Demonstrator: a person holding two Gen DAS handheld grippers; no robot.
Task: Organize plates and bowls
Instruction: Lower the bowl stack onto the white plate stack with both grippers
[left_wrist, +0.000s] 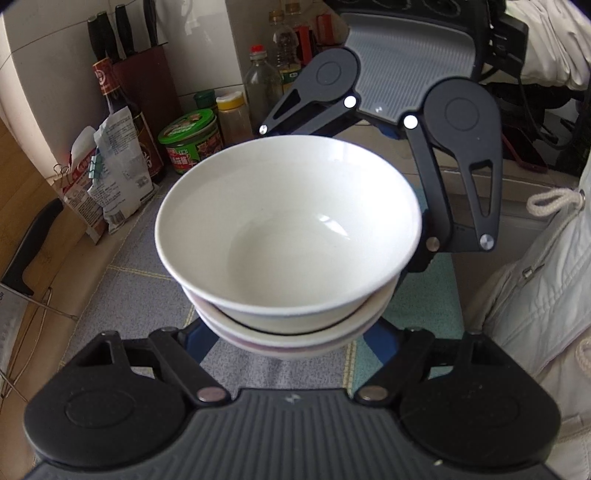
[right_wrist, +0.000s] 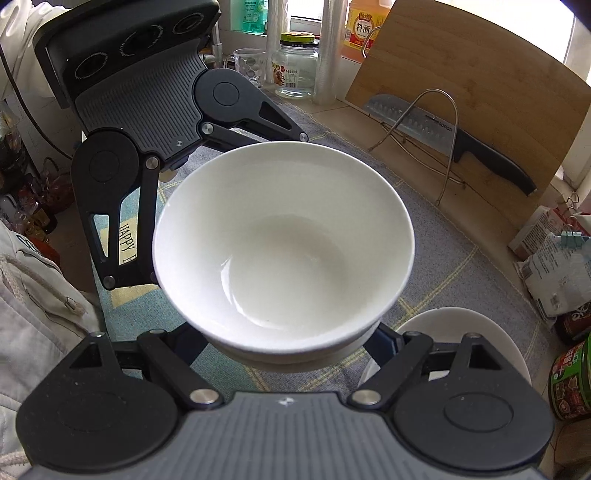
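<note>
Together, the left gripper (left_wrist: 291, 332) and the right gripper (right_wrist: 295, 343) meet from opposite sides at a stack of white bowls (left_wrist: 288, 236). Each has its fingers spread wide and reaching under the stack, their tips hidden beneath it, so whether either actually clamps the stack cannot be told. The stack sits between them above the patterned cloth (left_wrist: 147, 295) covering the tabletop. Just beside it, low in the right wrist view, lies a white plate (right_wrist: 480, 332). Farther out stand a green jar (left_wrist: 190, 142), sauce bottles (left_wrist: 118, 110), a knife (right_wrist: 454, 136) on a wire rack, and a wooden cutting board (right_wrist: 498, 92).
</note>
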